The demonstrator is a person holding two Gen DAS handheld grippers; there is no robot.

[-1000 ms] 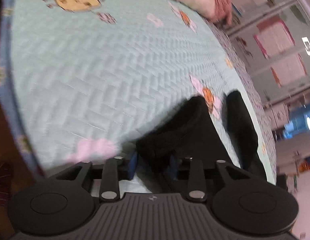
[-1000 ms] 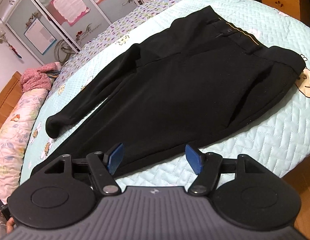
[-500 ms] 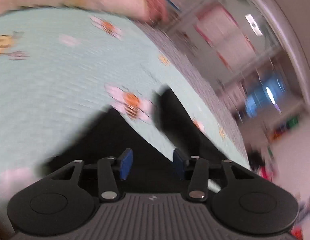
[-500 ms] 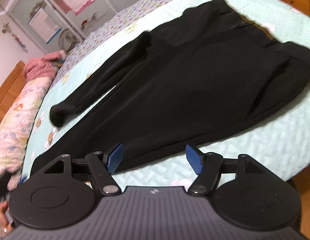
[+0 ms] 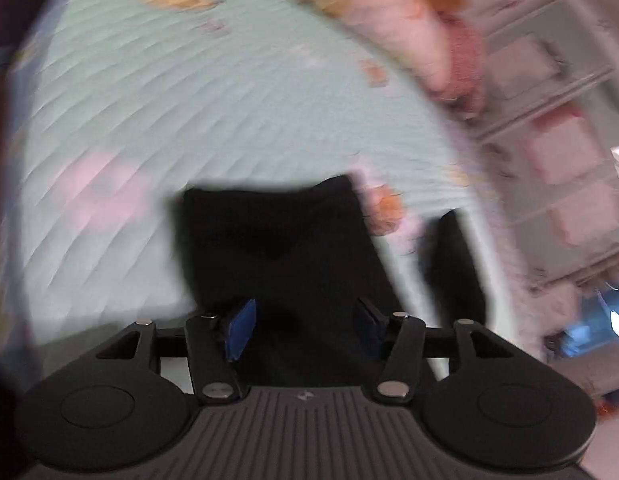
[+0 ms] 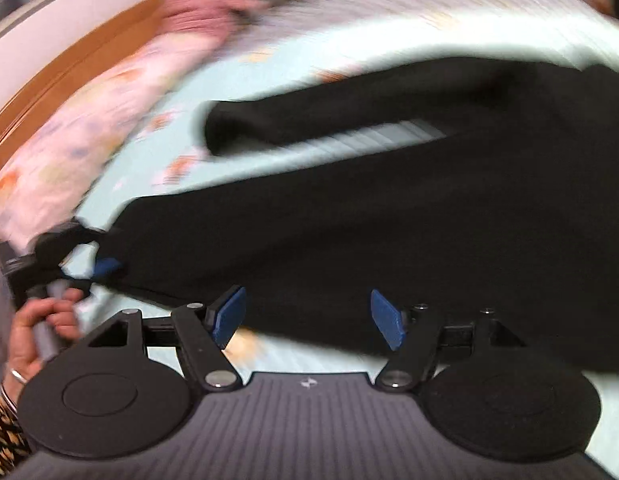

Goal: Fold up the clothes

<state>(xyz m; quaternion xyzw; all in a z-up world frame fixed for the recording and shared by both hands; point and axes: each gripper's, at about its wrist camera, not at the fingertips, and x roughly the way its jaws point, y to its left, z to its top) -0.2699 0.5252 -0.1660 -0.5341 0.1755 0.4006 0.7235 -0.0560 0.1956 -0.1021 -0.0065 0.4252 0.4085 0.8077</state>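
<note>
A bed [image 5: 157,92] under a pale green quilted cover fills both blurred views. A floral pink pillow [image 6: 81,132] lies along a wooden headboard [image 6: 69,68]. Beyond stands a white cabinet [image 5: 565,128] bearing pink sheets.

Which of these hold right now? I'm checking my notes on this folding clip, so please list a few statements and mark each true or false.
1. The trousers are black. True.
2. The trousers lie on a wooden floor. False: they lie on a pale green quilted bedspread.
3. The right tongs are clamped on the cloth. False: their jaws stand apart with nothing pinched.
4. The left tongs stand open over a trouser leg end. True.
5. The trousers are folded into a neat square. False: both legs lie stretched out.
</note>
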